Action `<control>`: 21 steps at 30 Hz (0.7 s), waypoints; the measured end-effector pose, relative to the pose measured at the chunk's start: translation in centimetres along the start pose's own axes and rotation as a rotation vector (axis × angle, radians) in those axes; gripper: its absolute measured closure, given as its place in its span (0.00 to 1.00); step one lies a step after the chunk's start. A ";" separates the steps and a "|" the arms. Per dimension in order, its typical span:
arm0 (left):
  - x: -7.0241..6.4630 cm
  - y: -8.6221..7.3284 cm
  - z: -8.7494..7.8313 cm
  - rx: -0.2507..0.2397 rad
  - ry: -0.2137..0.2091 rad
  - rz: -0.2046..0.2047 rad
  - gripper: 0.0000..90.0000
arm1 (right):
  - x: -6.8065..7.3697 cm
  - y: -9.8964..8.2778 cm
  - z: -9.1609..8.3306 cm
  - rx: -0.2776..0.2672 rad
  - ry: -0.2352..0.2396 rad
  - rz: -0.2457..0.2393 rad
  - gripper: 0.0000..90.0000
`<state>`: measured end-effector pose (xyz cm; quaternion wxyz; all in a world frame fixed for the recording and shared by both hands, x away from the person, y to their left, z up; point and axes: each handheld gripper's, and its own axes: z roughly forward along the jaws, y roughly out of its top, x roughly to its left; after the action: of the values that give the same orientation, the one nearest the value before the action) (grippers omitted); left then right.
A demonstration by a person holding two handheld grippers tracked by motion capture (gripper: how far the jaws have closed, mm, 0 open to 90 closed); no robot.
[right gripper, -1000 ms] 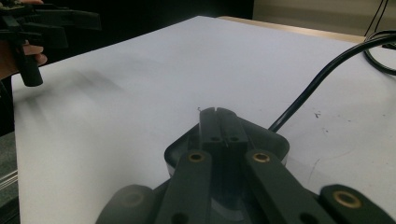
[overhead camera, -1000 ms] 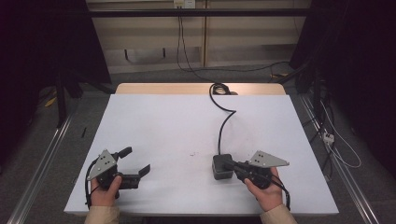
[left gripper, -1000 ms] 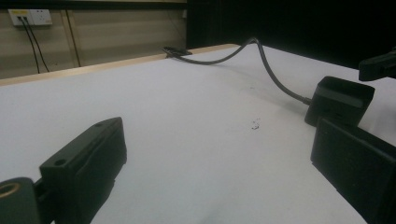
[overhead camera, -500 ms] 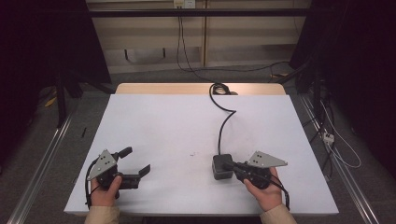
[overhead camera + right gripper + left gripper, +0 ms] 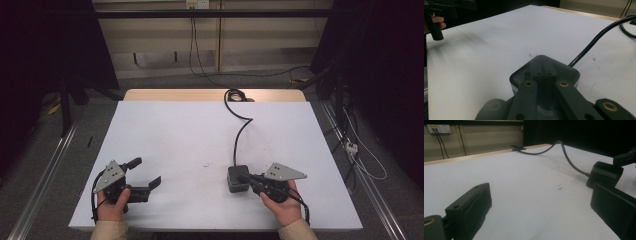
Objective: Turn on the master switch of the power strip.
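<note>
While high view hides it | right gripper jaws together over black box

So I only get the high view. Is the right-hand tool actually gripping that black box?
Observer: No. The right gripper view shows the right gripper with its fingers shut together over the top of the black box, not around its sides.
Operator: And the left one?
Observer: In the left gripper view, the left gripper has its fingers wide apart, with bare table between them.
Operator: Is the box matt?
Observer: It's glossy. Its top mirrors the fingers.
</note>
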<state>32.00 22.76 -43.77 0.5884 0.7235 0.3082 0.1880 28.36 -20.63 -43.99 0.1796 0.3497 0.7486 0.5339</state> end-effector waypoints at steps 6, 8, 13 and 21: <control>0.0 0.0 0.0 0.002 -0.004 0.005 0.04 | 0.1 0.0 0.0 0.009 -0.005 -0.008 1.00; 0.0 0.0 0.0 0.001 -0.004 0.005 0.04 | 0.1 0.1 0.0 0.010 -0.005 -0.008 1.00; 0.0 0.0 0.0 0.001 -0.002 0.005 0.04 | 0.1 0.1 0.0 0.013 -0.008 -0.013 1.00; -0.1 0.0 0.1 0.001 -0.001 0.003 0.04 | 0.3 0.2 0.1 0.024 -0.021 -0.025 1.00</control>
<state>31.96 22.66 -43.77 0.5879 0.7245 0.3067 0.1883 28.24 -20.33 -43.79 0.1897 0.3479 0.7574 0.5190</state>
